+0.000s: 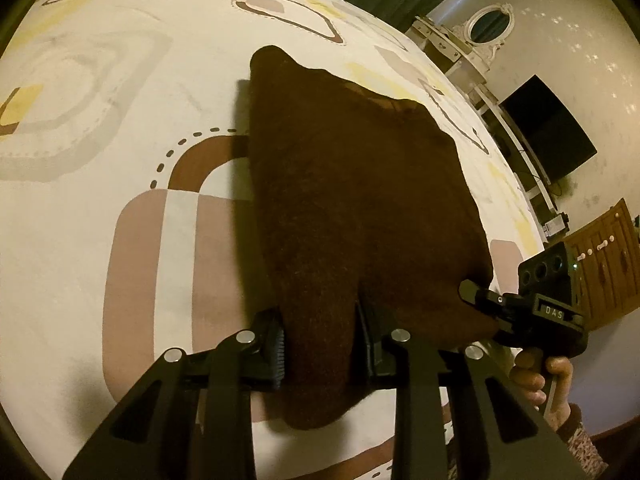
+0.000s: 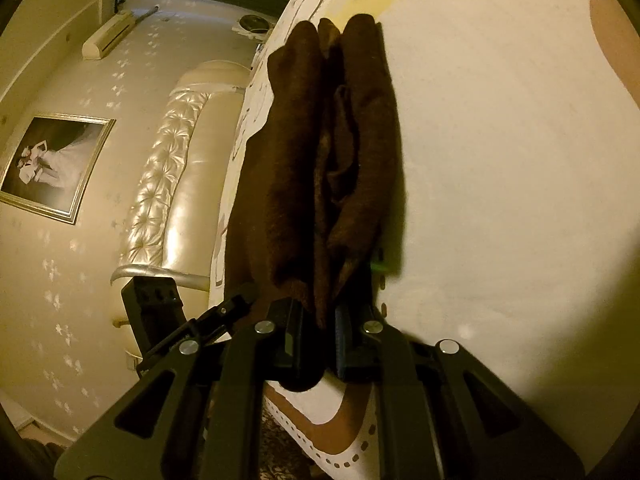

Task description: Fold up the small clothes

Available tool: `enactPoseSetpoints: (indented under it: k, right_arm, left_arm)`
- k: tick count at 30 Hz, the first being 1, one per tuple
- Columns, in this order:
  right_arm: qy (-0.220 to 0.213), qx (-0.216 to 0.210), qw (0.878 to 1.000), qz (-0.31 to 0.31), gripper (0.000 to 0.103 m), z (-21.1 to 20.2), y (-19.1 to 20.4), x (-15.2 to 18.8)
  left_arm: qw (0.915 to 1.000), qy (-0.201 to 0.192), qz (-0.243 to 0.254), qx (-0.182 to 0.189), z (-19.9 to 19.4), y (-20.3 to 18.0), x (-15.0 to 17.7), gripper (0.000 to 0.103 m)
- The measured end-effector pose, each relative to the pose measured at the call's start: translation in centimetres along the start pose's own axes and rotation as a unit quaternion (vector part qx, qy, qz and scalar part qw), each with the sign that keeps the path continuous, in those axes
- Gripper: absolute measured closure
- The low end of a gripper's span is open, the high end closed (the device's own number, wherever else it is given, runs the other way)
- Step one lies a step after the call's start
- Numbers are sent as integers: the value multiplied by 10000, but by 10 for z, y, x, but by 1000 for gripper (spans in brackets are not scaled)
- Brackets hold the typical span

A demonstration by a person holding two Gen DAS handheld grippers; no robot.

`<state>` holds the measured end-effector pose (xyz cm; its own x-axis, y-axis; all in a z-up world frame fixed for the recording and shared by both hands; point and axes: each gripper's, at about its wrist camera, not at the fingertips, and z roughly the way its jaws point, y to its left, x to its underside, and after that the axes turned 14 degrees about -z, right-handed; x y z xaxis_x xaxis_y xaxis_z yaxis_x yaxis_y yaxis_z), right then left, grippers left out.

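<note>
Brown fuzzy garment [image 1: 360, 200] is on the patterned bedsheet [image 1: 120, 120], its near edge pinched by both tongs. Left tongs [image 1: 320, 348] are clamped tight on one corner, right tongs [image 2: 320, 344] likewise squeezed closed on bunched fabric [image 2: 320, 160], side by side.

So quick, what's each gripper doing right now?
Left gripper: closed on the brown garment.
Right gripper: closed on the same garment.
</note>
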<state>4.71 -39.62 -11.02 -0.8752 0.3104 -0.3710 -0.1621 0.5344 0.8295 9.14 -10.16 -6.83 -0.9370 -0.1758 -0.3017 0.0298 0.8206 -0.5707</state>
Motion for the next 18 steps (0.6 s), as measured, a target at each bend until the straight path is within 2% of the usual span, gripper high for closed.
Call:
enactPoseSetpoints:
  k: [14,18]
  right_arm:
    - [16,49,10000,-71,92,-1,0,0]
    - [-3,14,10000,43,92,-1,-6,1]
  left_arm:
    - [10000,7,-47,-5,-5,-3,4,75]
    - [9998,41,-210,57,-7,0,4,75]
